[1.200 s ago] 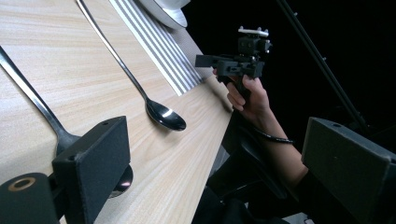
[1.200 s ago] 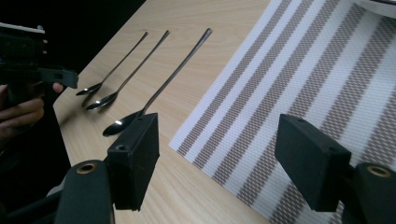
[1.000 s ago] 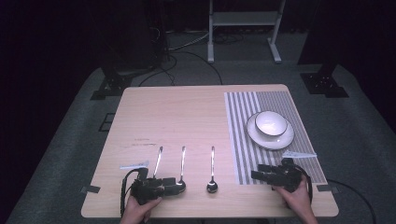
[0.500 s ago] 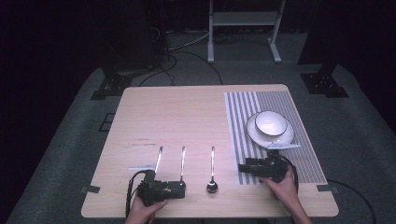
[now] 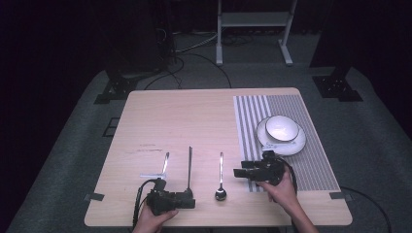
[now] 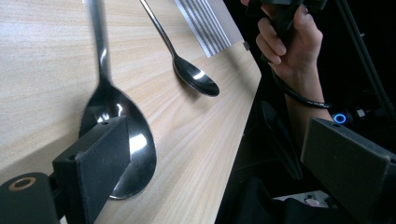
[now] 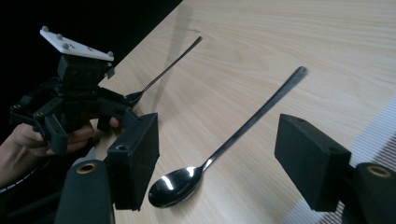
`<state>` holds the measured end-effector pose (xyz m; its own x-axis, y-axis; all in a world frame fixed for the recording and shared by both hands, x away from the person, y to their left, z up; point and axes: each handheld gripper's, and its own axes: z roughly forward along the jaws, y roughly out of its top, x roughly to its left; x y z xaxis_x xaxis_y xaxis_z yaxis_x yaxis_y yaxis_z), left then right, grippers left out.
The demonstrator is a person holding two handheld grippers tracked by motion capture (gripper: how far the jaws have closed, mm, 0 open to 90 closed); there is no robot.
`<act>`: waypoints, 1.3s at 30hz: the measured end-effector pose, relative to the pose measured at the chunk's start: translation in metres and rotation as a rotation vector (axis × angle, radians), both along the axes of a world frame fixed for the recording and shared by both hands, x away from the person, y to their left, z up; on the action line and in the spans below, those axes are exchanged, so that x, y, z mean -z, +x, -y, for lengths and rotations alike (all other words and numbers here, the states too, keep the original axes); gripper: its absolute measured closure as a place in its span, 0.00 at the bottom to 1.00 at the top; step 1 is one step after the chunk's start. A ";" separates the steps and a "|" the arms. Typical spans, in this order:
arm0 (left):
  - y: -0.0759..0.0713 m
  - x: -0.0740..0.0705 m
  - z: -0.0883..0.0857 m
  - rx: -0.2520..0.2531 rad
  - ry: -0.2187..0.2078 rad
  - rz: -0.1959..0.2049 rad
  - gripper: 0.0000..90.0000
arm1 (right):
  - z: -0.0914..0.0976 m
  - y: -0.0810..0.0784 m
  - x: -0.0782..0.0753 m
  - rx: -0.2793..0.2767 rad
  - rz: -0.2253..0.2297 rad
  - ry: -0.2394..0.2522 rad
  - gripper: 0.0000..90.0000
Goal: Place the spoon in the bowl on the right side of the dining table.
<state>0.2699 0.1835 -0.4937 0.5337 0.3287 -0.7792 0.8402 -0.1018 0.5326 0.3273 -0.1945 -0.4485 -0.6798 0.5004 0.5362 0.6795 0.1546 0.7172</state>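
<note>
A: What is the high view showing?
B: The left tool (image 5: 187,200) is resting at the near edge of the pale wooden desk (image 5: 194,116), its tip at the bowl of the dark long-handled steel spoon (image 5: 189,167). The right tool (image 5: 243,173) is hovering just right of the shiny steel spoon (image 5: 220,177), beside the grey striped placemat (image 5: 311,160) carrying the white bowl on a saucer (image 5: 282,132).

A: And the left gripper view?
B: The jaws are standing released, wide apart; one is lying over the dark spoon's bowl (image 6: 135,149), the shiny spoon (image 6: 194,79) beyond.

A: The right gripper view?
B: Its jaws are gaping open too, flanking the shiny spoon (image 7: 219,154) without touching. The left tool (image 7: 116,112) is showing farther off.
</note>
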 end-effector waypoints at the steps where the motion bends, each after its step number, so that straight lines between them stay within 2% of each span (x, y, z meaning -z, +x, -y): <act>1: 0.000 0.000 0.000 -0.004 -0.003 0.000 0.08 | -0.004 0.000 0.000 -0.011 0.002 -0.005 0.33; 12: 0.000 0.001 -0.001 -0.009 -0.008 -0.011 0.08 | -0.030 0.008 0.004 -0.062 -0.023 -0.035 0.33; 25: 0.000 0.002 -0.001 -0.006 -0.013 -0.013 0.08 | -0.050 0.021 0.003 -0.098 -0.055 -0.035 0.33; 39: 0.000 0.002 -0.001 -0.004 -0.023 -0.017 0.08 | -0.080 0.037 -0.003 -0.140 -0.056 -0.045 0.34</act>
